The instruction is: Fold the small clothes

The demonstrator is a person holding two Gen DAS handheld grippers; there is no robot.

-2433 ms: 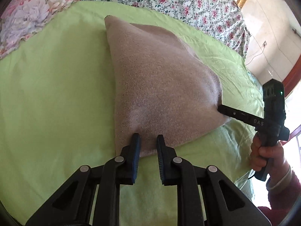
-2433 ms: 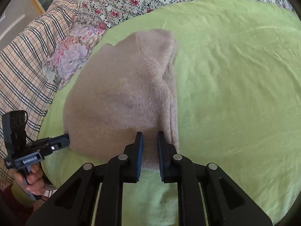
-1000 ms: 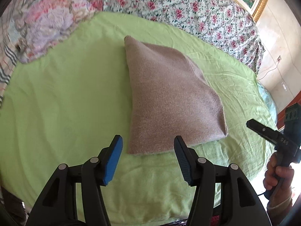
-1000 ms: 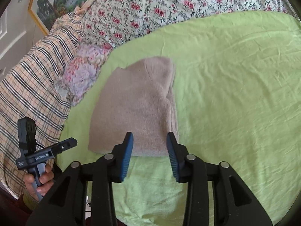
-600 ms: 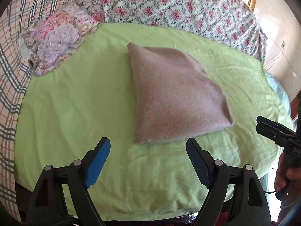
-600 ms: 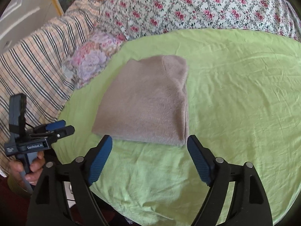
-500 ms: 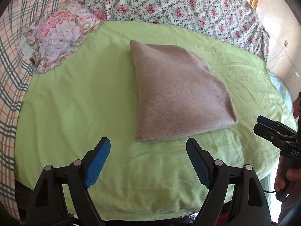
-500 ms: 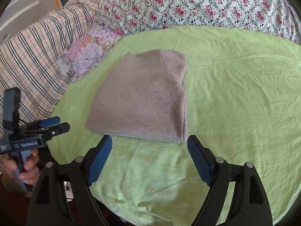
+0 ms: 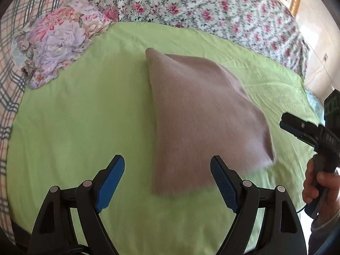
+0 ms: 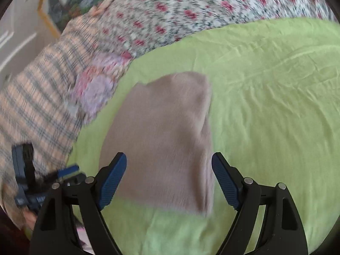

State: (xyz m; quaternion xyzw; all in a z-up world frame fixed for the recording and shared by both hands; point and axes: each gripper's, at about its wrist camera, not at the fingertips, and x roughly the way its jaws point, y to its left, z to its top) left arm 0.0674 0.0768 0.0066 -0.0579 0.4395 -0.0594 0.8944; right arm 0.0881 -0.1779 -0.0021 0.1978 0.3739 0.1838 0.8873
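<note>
On the bed, the green sheet (image 9: 89,114) takes up most of both views, and the tan knit garment (image 9: 201,119) lies at its middle as a flat, squared-off packet with its edges stacked, touched by nothing. By the look of it this piece is folded, and what may remain is one more fold or setting it aside; no other small clothes show. Beyond the garment, a floral bedspread (image 9: 191,6) runs along the far side of the sheet, a plaid blanket (image 10: 31,106) lies to the garment's left, and a flowered cushion (image 9: 59,42) rests between them. Nearer than the garment, the left gripper (image 9: 166,177) and the right gripper (image 10: 169,176) hang spread wide and empty, their jaws having just been opening.
</note>
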